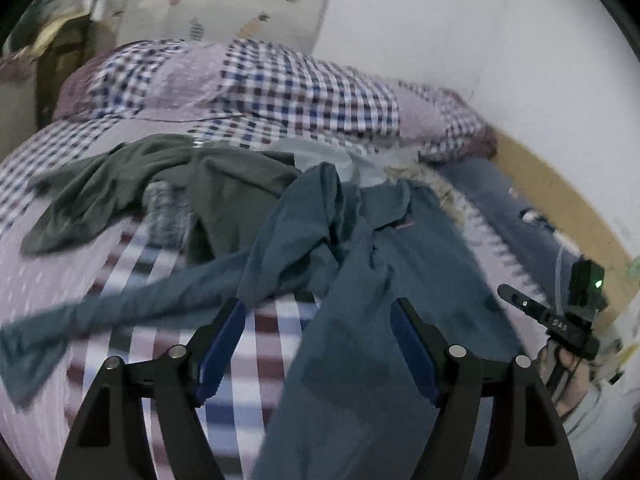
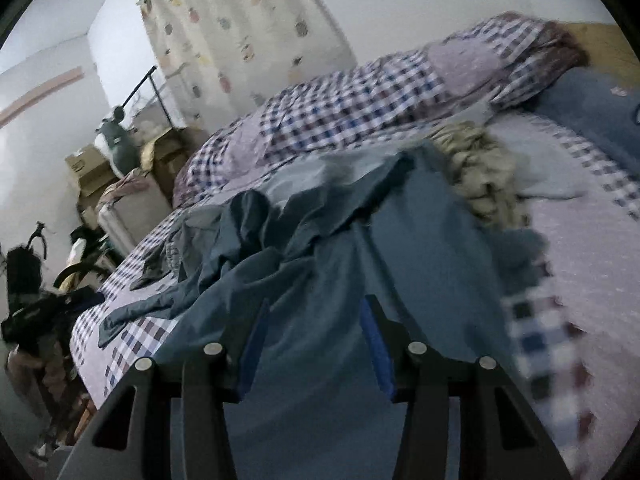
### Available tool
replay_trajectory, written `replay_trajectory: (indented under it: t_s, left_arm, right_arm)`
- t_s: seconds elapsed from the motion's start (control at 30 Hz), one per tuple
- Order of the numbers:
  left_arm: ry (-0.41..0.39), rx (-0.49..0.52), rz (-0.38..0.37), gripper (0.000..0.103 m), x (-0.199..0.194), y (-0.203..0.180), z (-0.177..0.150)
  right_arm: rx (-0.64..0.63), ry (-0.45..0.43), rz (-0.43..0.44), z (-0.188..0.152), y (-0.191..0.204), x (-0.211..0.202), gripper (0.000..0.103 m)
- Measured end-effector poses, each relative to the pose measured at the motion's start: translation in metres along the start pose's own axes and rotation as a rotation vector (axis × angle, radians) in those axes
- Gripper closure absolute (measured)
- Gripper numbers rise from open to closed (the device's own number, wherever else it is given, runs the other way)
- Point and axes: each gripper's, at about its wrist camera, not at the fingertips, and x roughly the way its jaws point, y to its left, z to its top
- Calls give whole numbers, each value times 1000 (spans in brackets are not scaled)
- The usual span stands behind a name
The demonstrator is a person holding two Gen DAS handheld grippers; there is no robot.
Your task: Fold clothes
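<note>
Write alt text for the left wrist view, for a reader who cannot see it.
The open left gripper, blue pads on its jaws, hovers over a crumpled blue-grey garment on a checked bed sheet. A dark green garment lies behind it, before a checked duvet; the right gripper shows at the right edge.

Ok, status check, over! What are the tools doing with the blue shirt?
Left tool open, right tool open. Blue shirt crumpled on bed, unfolded. Grey-green garment tangled beside it.

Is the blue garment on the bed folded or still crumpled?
Crumpled: the blue garment lies bunched and twisted, one part trailing across the checked bedsheet.
</note>
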Motion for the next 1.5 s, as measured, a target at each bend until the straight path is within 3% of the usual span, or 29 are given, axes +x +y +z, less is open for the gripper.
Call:
replay_trajectory:
  t_s: [0.3, 0.43, 0.63, 0.73, 0.8, 0.83, 0.9, 0.93, 1.0, 1.13, 1.27, 1.5]
  left_arm:
    - [108, 165, 36, 24, 112, -8, 66]
    - [118, 165, 56, 24, 144, 2, 86]
    - [251, 283, 137, 24, 198, 8, 93]
    - [255, 248, 63, 26, 203, 9, 97]
    - [252, 214, -10, 50, 201, 8, 100]
    - [256, 210, -28, 57, 201, 7, 101]
    - [282, 220, -57, 86, 203, 3, 100]
    - [278, 216, -59, 92, 201, 2, 101]
    - [268, 204, -61, 96, 198, 1, 104]
    - [161, 153, -23, 98, 171, 9, 129]
    - [77, 126, 98, 99, 148, 24, 171]
    - [23, 176, 270, 99, 145, 25, 226]
  right_arm:
    - [-66, 39, 137, 26, -1, 66, 52]
    - [12, 41, 162, 24, -14, 74, 52]
    - [71, 44, 190, 24, -28, 78, 51]
    - [75, 49, 191, 24, -30, 79, 51]
    - [84, 50, 191, 24, -32, 79, 51]
    - [89, 51, 191, 24, -33, 79, 51]
    - [96, 52, 189, 23, -34, 80, 51]
    - [98, 51, 188, 23, -35, 80, 51]
    - [101, 51, 184, 23, -35, 80, 51]
    - [109, 50, 182, 22, -36, 80, 51]
    - [111, 48, 182, 22, -37, 80, 51]
    - [119, 42, 185, 24, -37, 79, 51]
